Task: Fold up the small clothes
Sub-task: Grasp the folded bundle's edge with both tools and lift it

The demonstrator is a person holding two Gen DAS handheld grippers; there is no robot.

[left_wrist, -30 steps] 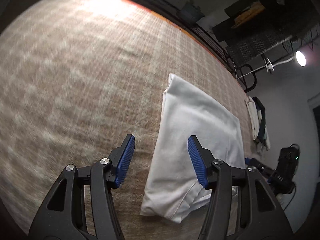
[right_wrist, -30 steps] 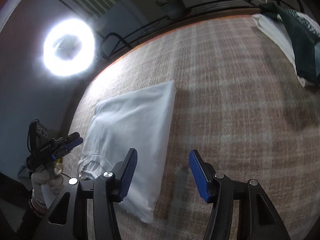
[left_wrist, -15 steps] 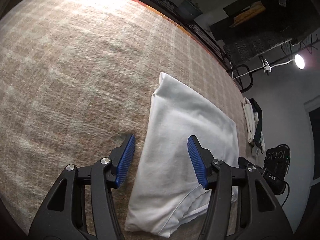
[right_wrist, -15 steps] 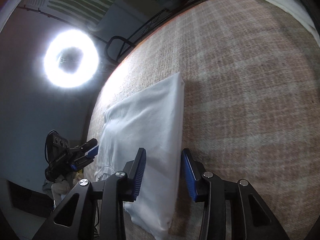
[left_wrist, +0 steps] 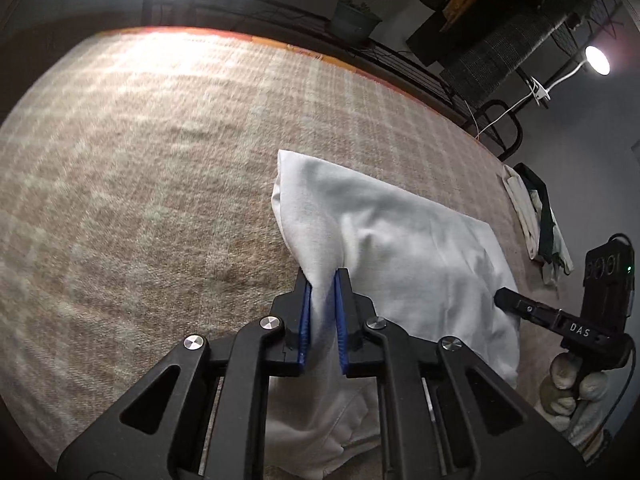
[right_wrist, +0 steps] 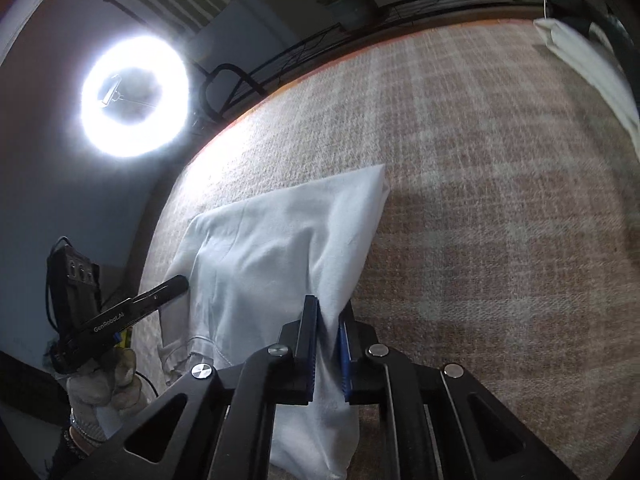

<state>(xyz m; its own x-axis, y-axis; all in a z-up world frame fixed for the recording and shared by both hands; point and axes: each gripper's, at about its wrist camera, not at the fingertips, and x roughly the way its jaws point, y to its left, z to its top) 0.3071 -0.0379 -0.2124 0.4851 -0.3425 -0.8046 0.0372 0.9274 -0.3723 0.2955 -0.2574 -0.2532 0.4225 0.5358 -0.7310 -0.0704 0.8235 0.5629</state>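
Observation:
A white partly folded garment (left_wrist: 416, 256) lies on a beige checked blanket (left_wrist: 160, 168). My left gripper (left_wrist: 322, 312) is shut on the garment's left edge, and the cloth rises into its blue pads. My right gripper (right_wrist: 328, 334) is shut on the opposite long edge of the same garment (right_wrist: 276, 256). The right gripper also shows at the far right of the left wrist view (left_wrist: 552, 316). The left gripper shows at the left of the right wrist view (right_wrist: 132, 312). The garment's near end hangs below both grippers.
A stack of folded clothes, white and dark green (left_wrist: 536, 220), lies at the blanket's right edge; it also shows in the right wrist view (right_wrist: 588, 64). A ring light (right_wrist: 134, 96) glares beyond the far edge. A metal rail (left_wrist: 400, 60) and a potted plant (left_wrist: 354, 20) stand behind the blanket.
Both grippers were open a second ago and have closed on the garment's two long edges. The cloth now bunches up into each pair of pads.

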